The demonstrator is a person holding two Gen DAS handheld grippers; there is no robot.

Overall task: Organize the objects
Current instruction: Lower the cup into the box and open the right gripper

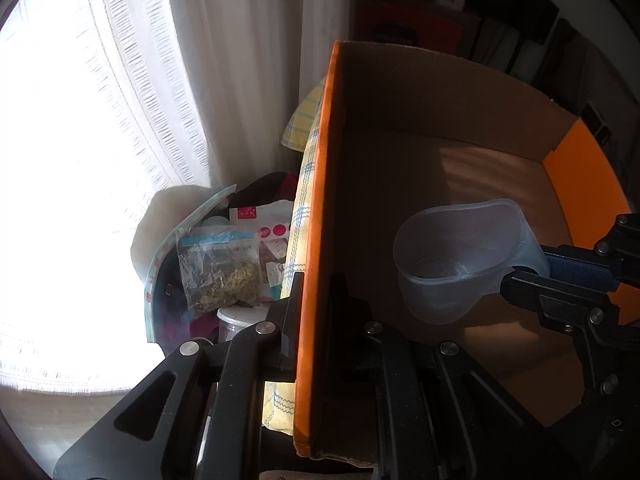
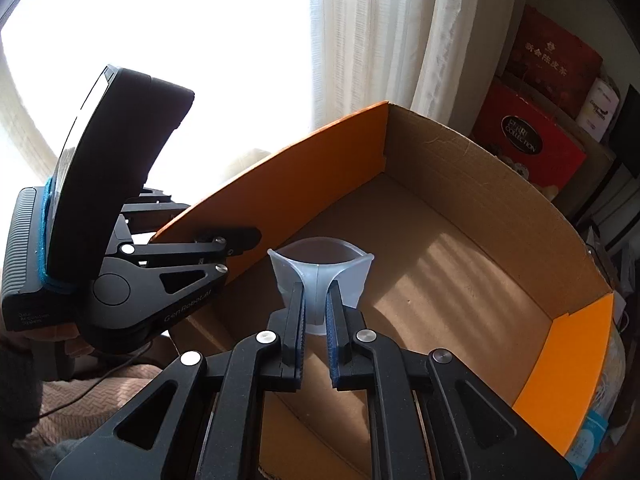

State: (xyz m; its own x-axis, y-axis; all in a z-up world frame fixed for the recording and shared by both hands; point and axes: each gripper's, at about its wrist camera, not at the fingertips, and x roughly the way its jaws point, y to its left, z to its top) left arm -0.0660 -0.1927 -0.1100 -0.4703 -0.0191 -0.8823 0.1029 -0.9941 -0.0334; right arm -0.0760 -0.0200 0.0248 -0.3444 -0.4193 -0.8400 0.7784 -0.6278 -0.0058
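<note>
An open cardboard box (image 1: pixel 420 92) (image 2: pixel 460 184) with orange outer faces fills both views. My left gripper (image 1: pixel 316 312) (image 2: pixel 240 242) is shut on its left wall, one finger outside and one inside. A translucent plastic measuring cup (image 1: pixel 452 256) (image 2: pixel 320 268) sits upright inside the box, over the floor near that wall. My right gripper (image 2: pixel 316 304) (image 1: pixel 524 274) is shut on the cup's flat handle tab, blue pads pressed on both sides. I cannot tell whether the cup touches the box floor.
Outside the left wall lie a zip bag of dried herbs (image 1: pixel 220 272), other packets and a yellow checked cloth (image 1: pixel 304 128). White curtains (image 1: pixel 240 60) hang behind. Red gift boxes (image 2: pixel 532 140) stand past the far wall. The box floor (image 2: pixel 460 288) holds nothing else.
</note>
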